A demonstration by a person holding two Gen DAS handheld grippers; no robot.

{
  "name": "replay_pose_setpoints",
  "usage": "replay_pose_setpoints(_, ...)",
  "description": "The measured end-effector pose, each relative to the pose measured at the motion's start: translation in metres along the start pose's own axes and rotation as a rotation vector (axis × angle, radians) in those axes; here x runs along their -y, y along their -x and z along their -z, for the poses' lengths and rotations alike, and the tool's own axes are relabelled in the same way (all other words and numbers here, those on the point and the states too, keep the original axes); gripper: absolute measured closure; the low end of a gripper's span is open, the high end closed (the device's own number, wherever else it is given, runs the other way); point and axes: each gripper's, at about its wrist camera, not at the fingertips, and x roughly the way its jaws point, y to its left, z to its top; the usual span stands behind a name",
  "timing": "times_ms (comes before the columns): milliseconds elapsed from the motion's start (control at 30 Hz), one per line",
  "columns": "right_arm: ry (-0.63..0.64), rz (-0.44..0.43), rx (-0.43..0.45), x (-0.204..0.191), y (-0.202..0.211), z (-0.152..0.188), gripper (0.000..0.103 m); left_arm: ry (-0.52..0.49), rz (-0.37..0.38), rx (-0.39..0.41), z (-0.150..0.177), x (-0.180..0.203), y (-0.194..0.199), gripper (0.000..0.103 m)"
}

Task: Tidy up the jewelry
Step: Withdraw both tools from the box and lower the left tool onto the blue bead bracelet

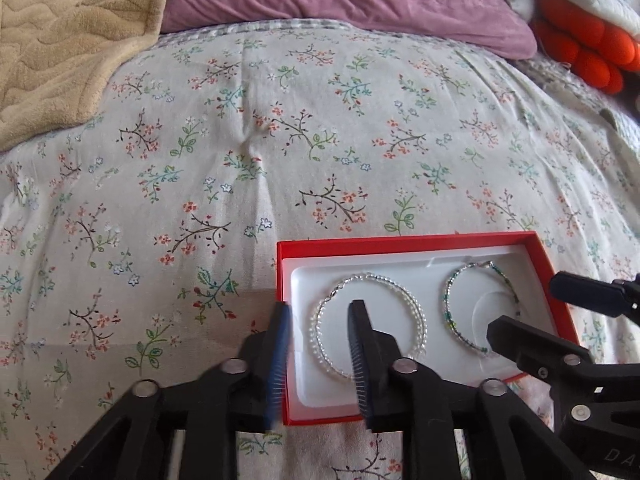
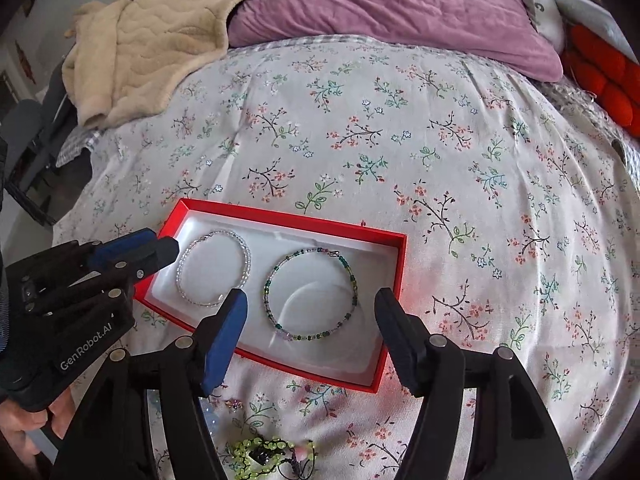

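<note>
We read "GenRobot.AI" in pale letters along the black body of the left gripper (image 2: 138,254), seen from the right wrist camera. In the left wrist view, the black body of the right gripper (image 1: 520,308) bears the pale letters "DA" at the frame's lower right edge, where the rest is cut off. A dark mark like a "G" or "C" sits on the white cushion (image 2: 538,4), too unclear for us to settle.
</note>
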Motion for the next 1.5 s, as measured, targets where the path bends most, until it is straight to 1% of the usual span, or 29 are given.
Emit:
replay_pose_setpoints(100, 0.014, 0.005, 0.005, -0.001, 0.008, 0.004, 0.033, -0.026, -0.017, 0.017, 0.003, 0.001, 0.009, 0.061)
replay_pose_setpoints(233, 0.015, 0.026, 0.002, 0.002, 0.019, 0.009, 0.032, -0.034, -0.036, 0.010, 0.009, -0.002, 0.020, 0.055)
replay_pose_setpoints(333, 0.013, 0.044, -0.001, 0.007, 0.029, 0.015, 0.032, -0.038, -0.051, -0.009, 0.017, -0.005, 0.024, 0.045)
replay_pose_setpoints(367, 0.011, 0.046, -0.004, 0.009, 0.032, 0.017, 0.032, -0.040, -0.056, -0.014, 0.020, -0.006, 0.025, 0.040)
replay_pose_setpoints(433, 0.001, 0.046, -0.007, 0.012, 0.039, 0.022, 0.032, -0.049, -0.059, -0.029, 0.026, -0.007, 0.028, 0.036)
replay_pose_setpoints(500, -0.008, 0.041, -0.011, 0.016, 0.044, 0.028, 0.031, -0.058, -0.059, -0.051, 0.033, -0.008, 0.029, 0.028)
replay_pose_setpoints(600, -0.014, 0.044, -0.019, 0.021, 0.051, 0.037, 0.029, -0.067, -0.067, -0.089, 0.043, -0.009, 0.028, 0.022)
replay_pose_setpoints(733, -0.013, 0.060, -0.047, 0.025, 0.055, 0.050, 0.028, -0.076, -0.083, -0.137, 0.058, -0.013, 0.028, 0.019)
replay_pose_setpoints(933, -0.018, 0.061, -0.095, 0.026, 0.056, 0.066, 0.027, -0.064, -0.080, -0.203, 0.077, -0.021, 0.025, 0.017)
replay_pose_setpoints(1033, -0.007, 0.062, -0.122, 0.023, 0.055, 0.073, 0.027, -0.051, -0.067, -0.229, 0.083, -0.028, 0.022, 0.017)
replay_pose_setpoints(1200, 0.005, 0.057, -0.189, 0.018, 0.046, 0.086, 0.027, -0.024, -0.048, -0.265, 0.091, -0.040, 0.016, 0.017)
replay_pose_setpoints(1400, -0.012, 0.072, -0.232, 0.021, 0.036, 0.092, 0.027, 0.042, -0.021, -0.275, 0.091, -0.056, 0.013, 0.017)
replay_pose_setpoints(1467, -0.025, 0.074, -0.239, 0.023, 0.034, 0.091, 0.027, 0.077, 0.007, -0.282, 0.090, -0.059, 0.011, 0.018)
replay_pose_setpoints(1500, -0.035, 0.070, -0.242, 0.025, 0.033, 0.090, 0.027, 0.095, 0.026, -0.287, 0.090, -0.061, 0.009, 0.021)
